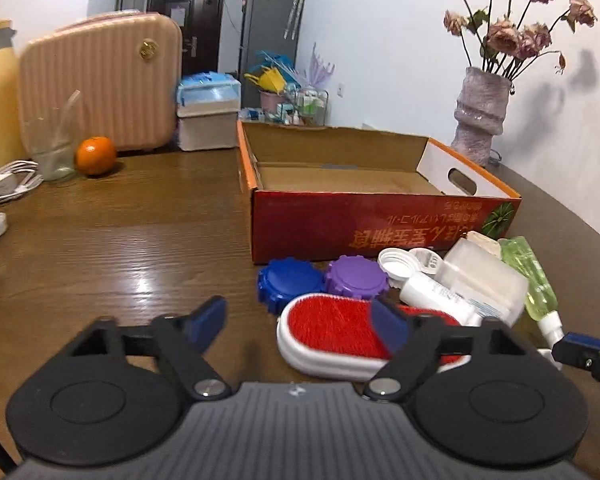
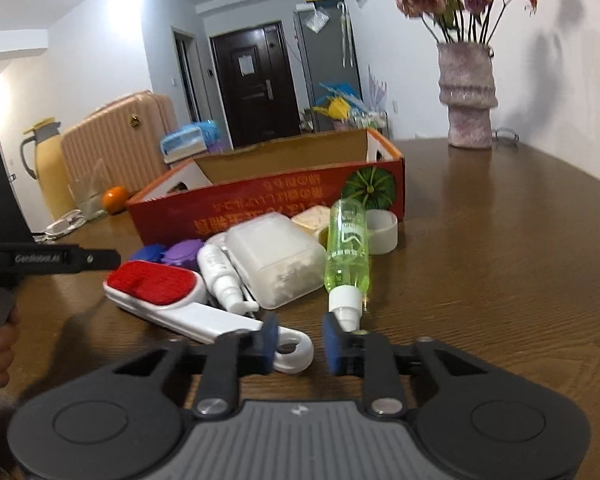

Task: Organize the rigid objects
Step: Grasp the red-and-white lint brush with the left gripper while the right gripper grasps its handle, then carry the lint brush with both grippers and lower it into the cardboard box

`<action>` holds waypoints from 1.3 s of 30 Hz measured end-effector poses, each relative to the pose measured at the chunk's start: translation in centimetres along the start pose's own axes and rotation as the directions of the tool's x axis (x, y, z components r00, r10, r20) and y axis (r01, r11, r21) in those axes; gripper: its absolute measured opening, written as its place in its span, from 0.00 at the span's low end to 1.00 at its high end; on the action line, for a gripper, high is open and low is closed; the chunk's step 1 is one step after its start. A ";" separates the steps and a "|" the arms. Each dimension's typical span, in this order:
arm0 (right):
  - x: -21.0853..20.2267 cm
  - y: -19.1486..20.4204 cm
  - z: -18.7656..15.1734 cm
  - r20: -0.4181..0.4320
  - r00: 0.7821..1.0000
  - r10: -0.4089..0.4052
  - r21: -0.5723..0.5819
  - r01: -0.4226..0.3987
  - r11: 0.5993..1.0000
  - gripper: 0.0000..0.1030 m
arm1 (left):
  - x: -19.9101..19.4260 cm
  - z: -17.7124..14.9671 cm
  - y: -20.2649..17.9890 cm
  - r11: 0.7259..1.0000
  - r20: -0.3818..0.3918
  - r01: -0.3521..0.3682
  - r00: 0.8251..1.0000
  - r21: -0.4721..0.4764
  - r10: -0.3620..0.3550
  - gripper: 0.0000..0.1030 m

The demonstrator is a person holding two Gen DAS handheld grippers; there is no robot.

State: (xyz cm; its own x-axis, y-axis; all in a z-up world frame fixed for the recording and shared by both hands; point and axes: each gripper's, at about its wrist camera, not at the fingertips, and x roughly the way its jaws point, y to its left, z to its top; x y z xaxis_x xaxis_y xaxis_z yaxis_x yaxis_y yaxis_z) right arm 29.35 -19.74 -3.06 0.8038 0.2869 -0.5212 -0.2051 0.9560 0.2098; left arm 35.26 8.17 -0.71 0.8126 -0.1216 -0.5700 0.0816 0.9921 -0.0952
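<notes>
Nearest my right claw [image 2: 298, 344] is the white handle loop of the lint brush [image 2: 204, 304], lying just before my parted blue pads; nothing is held between them. Beside it, the nozzle of the green spray bottle [image 2: 346, 256] points at my right pad. My left claw [image 1: 300, 320] also stands wide open, low in its frame, with the brush's red face [image 1: 336, 328] behind its right finger. Around the brush lie a blue cap [image 1: 288, 282], a purple cap [image 1: 356, 278], a white bottle [image 2: 220, 276] and a frosted plastic case [image 2: 276, 258], all crowded against the front wall of the red cardboard box [image 1: 380, 220] at centre frame. An orange [image 1: 96, 156] sits at the left of the wooden table [image 1: 120, 240], a vase of dried roses [image 1: 482, 114] at upper right.
</notes>
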 end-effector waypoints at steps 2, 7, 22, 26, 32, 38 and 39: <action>0.7 -0.1 0.0 -0.023 1.000 -0.002 0.007 0.002 1.000 0.15 | 1.1 0.1 0.1 1.000 -0.030 0.025 0.999 -0.006 -0.025 0.57; 1.2 -0.5 0.0 -0.050 0.999 0.012 0.035 -0.010 0.999 0.15 | 1.4 -0.3 0.2 0.995 -0.033 0.100 0.994 -0.008 -0.100 0.52; -1.5 -1.4 -1.0 -0.104 0.992 0.075 0.060 -0.069 0.996 0.14 | -8.1 -6.5 0.2 0.987 -0.036 0.126 0.991 -0.104 -0.130 0.51; -2.8 -1.2 -1.8 -0.116 0.988 0.104 0.051 -0.099 0.994 0.14 | -10.1 -8.2 0.3 0.985 -0.029 0.124 0.991 -0.122 -0.129 0.51; -3.0 -1.4 -2.1 -0.116 0.986 0.121 0.062 -0.115 0.991 0.14 | -9.7 -8.7 1.1 0.974 -0.035 0.139 0.988 -0.178 -0.147 0.56; -2.5 -3.3 -2.1 -0.120 0.974 0.191 0.167 -0.170 0.971 0.15 | -9.3 -8.9 1.2 0.968 -0.019 0.152 0.987 -0.200 -0.159 0.56; -2.4 -3.7 -2.1 -0.119 0.971 0.207 0.191 -0.183 0.964 0.15 | -9.4 -8.9 1.1 0.969 -0.019 0.146 0.988 -0.199 -0.152 0.55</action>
State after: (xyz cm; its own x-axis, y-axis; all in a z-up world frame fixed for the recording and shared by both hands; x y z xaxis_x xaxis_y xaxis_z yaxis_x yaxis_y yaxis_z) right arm 26.98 -23.85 -4.36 0.6718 0.4842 -0.5606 -0.2377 0.8577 0.4559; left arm 22.61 10.08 -2.72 0.7798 -0.2718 -0.5639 0.0825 0.9376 -0.3378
